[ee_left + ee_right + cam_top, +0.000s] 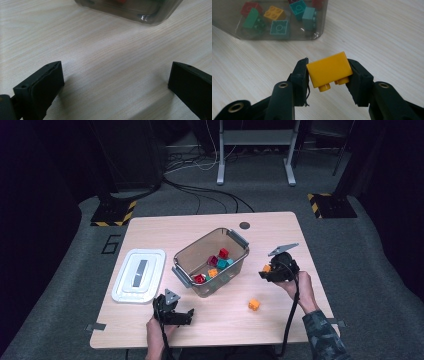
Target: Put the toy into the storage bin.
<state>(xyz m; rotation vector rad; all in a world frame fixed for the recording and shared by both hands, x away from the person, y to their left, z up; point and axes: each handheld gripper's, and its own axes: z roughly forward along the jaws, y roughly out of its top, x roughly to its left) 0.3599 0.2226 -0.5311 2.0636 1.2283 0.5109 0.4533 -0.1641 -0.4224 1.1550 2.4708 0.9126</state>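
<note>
- The right gripper (329,72) was clamped on a yellow building brick (329,69), studs facing the camera, held right of centre in the high view.
- The clear plastic bin (237,240) holding other bricks lay to the left of that gripper in the high view, so the drop called for a leftward carry over the rim.
- The left gripper (115,82) rested with jaws apart, holding nothing, below the bin.
- A second orange brick (254,304) lay on the table (280,227), nearer the right hand.

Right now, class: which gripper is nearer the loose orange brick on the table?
Right. The right gripper is just above and right of the loose orange brick; the left gripper sits farther off, to the brick's left.
</note>
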